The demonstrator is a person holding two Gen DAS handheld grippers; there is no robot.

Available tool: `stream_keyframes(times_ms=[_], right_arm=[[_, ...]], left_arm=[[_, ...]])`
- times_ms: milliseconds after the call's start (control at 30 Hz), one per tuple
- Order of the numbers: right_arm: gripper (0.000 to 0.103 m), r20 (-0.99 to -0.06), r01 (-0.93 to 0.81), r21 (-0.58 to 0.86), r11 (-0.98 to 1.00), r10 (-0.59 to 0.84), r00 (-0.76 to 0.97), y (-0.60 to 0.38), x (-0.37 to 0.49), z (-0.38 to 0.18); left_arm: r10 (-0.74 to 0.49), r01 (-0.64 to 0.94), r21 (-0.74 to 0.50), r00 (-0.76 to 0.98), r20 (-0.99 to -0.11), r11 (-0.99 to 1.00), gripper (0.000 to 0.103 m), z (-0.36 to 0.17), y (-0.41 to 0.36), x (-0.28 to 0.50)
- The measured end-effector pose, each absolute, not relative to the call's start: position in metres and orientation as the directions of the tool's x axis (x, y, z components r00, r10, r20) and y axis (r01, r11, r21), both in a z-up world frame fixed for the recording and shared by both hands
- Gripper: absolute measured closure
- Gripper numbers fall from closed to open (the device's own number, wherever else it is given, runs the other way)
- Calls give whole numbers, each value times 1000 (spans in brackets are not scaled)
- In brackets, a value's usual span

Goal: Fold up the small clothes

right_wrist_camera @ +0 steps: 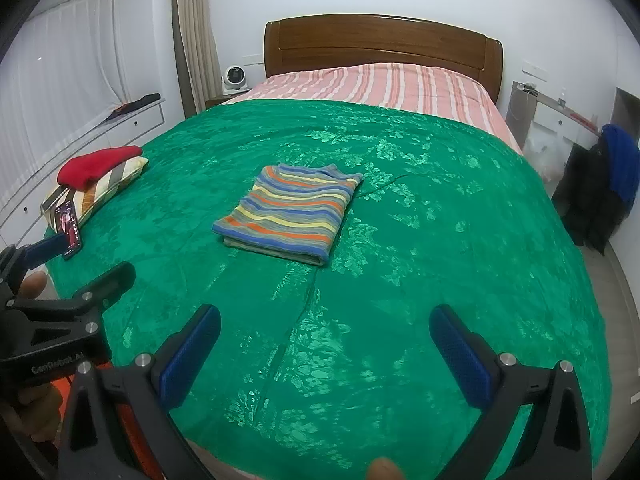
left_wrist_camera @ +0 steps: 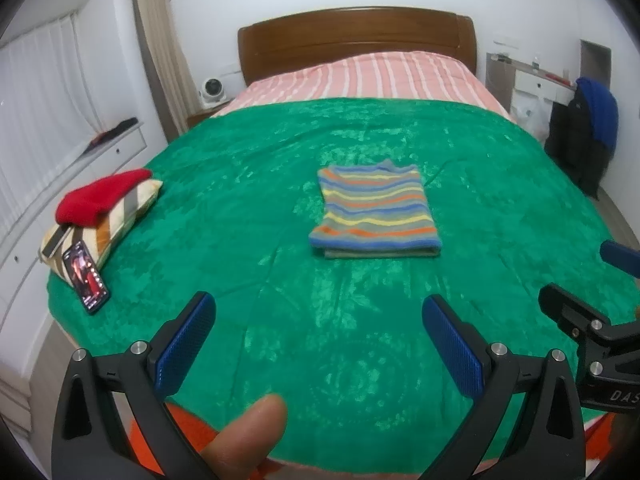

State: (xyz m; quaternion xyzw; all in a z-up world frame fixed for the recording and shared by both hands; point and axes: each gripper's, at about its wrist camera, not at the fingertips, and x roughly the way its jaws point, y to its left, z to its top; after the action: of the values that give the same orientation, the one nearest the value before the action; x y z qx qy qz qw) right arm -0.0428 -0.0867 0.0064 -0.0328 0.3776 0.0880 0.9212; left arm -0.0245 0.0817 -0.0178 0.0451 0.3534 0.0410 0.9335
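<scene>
A small striped garment, with blue, orange and yellow bands, lies folded into a neat rectangle in the middle of the green bedspread. It also shows in the right wrist view. My left gripper is open and empty, held over the near part of the bed, well short of the garment. My right gripper is open and empty too, beside the left one. The right gripper shows at the right edge of the left wrist view, and the left gripper at the left edge of the right wrist view.
A red folded garment lies on a striped cushion at the bed's left edge, with a lit phone leaning on it. A wooden headboard stands behind. Dark and blue clothes hang at the right. White drawers run along the left.
</scene>
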Motion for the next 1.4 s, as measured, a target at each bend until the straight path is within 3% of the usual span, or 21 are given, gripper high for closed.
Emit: stream_keyframes(times_ms=[1400], right_arm=[[0, -718, -205, -13, 979, 134, 683, -81, -46, 2]], left_arm=[[69, -19, 80, 718, -693, 997, 0, -23, 83, -26]])
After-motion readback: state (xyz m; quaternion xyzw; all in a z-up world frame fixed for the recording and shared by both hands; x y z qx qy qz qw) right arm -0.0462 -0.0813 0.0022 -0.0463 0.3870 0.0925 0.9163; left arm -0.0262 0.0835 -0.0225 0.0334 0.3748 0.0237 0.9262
